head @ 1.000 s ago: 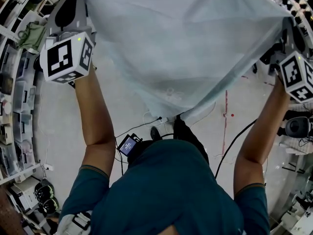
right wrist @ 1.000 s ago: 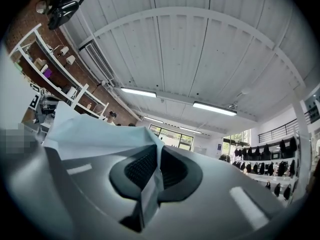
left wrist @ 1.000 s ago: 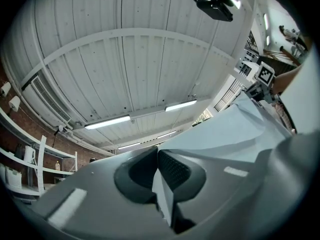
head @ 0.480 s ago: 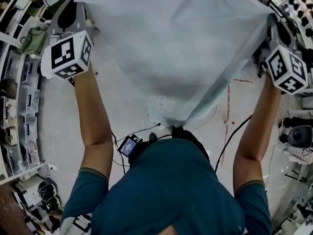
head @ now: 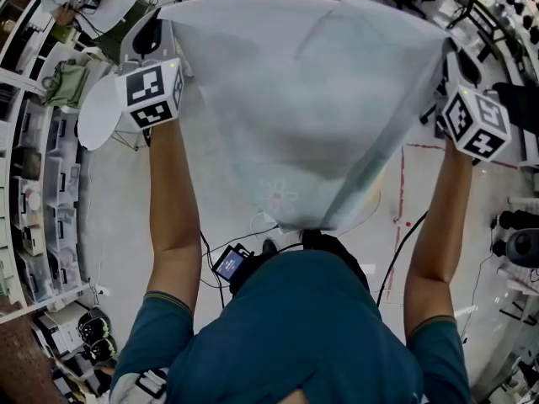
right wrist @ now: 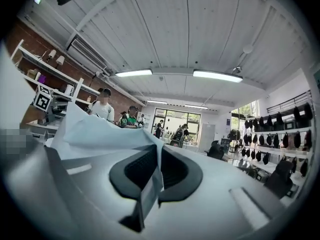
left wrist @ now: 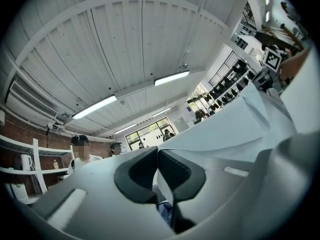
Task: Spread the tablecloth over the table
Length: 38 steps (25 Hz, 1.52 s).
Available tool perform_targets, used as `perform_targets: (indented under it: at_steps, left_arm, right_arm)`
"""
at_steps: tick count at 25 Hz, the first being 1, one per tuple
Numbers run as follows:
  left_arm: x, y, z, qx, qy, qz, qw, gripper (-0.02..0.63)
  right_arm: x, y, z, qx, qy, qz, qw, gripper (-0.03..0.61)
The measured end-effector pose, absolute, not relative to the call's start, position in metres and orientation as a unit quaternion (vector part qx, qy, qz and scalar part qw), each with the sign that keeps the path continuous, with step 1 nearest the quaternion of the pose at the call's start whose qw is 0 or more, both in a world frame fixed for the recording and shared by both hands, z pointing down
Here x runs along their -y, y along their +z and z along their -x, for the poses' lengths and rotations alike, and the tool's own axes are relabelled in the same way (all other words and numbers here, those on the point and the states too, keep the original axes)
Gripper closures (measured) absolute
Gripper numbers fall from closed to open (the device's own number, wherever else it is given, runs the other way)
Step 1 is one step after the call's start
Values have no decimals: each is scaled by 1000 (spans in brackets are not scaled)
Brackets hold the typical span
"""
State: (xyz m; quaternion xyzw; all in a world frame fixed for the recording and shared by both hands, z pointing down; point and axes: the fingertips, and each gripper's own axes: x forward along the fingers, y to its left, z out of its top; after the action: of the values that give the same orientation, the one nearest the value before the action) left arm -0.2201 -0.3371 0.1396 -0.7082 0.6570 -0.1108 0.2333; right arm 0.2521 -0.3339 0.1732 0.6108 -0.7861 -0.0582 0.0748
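Head view: a person in a blue shirt (head: pixel 295 326) holds a big pale cloth (head: pixel 312 99) up w/ both arms out. The cloth is in the air, out in front of the shirt, not lying on anything. Its top edge is pulled wide, far from the shirt. Its low end hangs to a tip right by the shirt. A faint flower print shows near that tip.

The left gripper (head: pixel 164 32) has the top corner on the shirt's left side. The right gripper (head: pixel 448 49) has the top corner on the shirt's right side. The left cube (head: pixel 152 95) & right cube (head: pixel 474 123), w/ black squares, sit btwn those corners & the shirt.

Left gripper view: the left gripper (left wrist: pixel 157 154) has its jaws pressed tight together, w/ a thin bit of cloth (left wrist: pixel 240 124) pinched btwn them.

Right gripper view: the right gripper (right wrist: pixel 159 156) is squeezed tight on the cloth (right wrist: pixel 95 134) edge too. A small flap pokes out under the jaws.

The floor (head: pixel 109 209) is grey, far under the shirt. A red line (head: pixel 401 183) is on it, on the shirt's right side. A small screen (head: pixel 229 263) sits just by the shirt's left side.
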Motion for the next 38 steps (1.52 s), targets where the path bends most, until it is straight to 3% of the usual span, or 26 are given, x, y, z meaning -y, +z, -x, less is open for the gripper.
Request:
perform_targets:
  at_steps: [20,31,38]
  left_arm:
    - [495,272,174,-620,-225,730,179,612]
    - [555,392,162,-593,-298,742,96,611]
    - [561,487,167,-565,-375,735,18,563]
  right_arm:
    - [450,307,-292,774,41,-617,137,561]
    - [500,404,-307,761,103,-614,185,560]
    - [519,496,-309,751,175,-595,225,559]
